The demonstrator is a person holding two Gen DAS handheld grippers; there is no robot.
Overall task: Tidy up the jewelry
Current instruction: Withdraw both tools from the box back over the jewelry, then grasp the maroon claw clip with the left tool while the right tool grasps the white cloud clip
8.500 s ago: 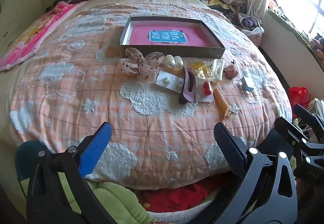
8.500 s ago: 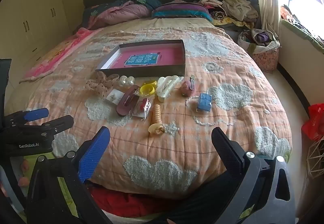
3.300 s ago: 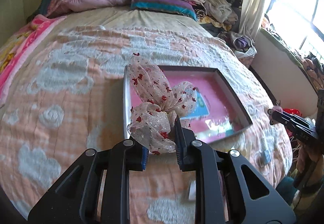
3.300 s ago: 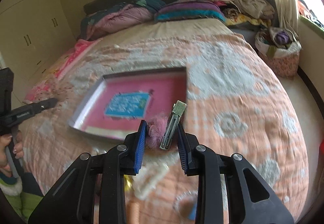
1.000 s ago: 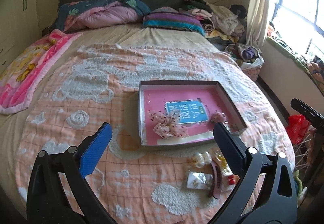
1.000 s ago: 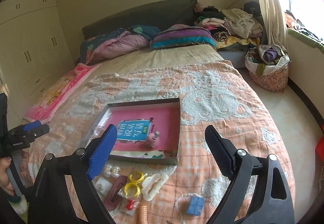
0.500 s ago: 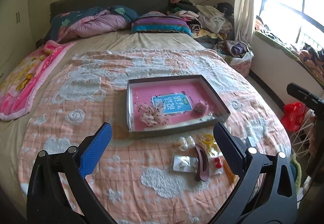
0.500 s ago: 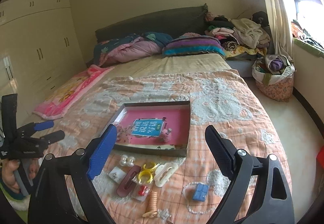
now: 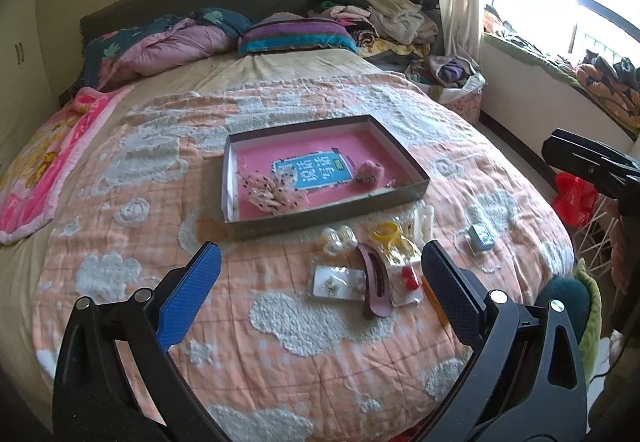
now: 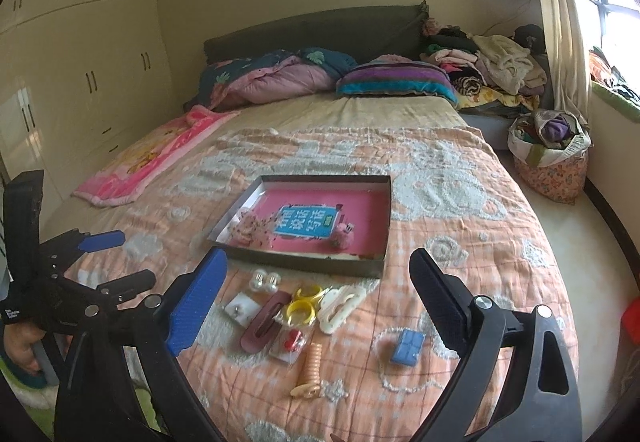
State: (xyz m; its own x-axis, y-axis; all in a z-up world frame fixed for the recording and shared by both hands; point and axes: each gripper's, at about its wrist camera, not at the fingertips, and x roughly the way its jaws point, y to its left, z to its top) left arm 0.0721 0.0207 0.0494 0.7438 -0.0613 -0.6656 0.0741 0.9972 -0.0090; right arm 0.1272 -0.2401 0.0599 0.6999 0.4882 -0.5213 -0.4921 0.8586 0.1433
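Observation:
A shallow grey box (image 9: pixel 402 154) (image 10: pixel 386 216) with a pink floor lies on the bed's orange quilt. Inside it rest a dotted fabric bow (image 9: pixel 270 194) (image 10: pixel 250 228) and a fuzzy pink clip (image 9: pixel 370 173) (image 10: pixel 343 236). In front of the box lie several accessories: pearl beads (image 9: pixel 339 238) (image 10: pixel 265 281), a mauve hair claw (image 9: pixel 376 286) (image 10: pixel 264 322), yellow rings (image 9: pixel 387 232) (image 10: pixel 305 302), a cream clip (image 10: pixel 340 306), a spiral clip (image 10: pixel 311 368) and a small blue box (image 9: pixel 482 236) (image 10: pixel 406 347). My left gripper (image 9: pixel 316 278) and right gripper (image 10: pixel 318 296) hover open and empty near the bed's foot.
Pillows and a folded duvet (image 9: pixel 180 42) lie at the headboard, with a pile of clothes (image 10: pixel 492 62) at the far right. A pink blanket (image 9: pixel 36 170) covers the bed's left side. A cloth basket (image 10: pixel 552 150) stands on the floor by the window. Wardrobes (image 10: pixel 80 62) line the left wall.
Both grippers, open after putting the bow and the fuzzy clip in the box, have pulled back toward the foot of the bed. The loose accessories now sit between the fingers.

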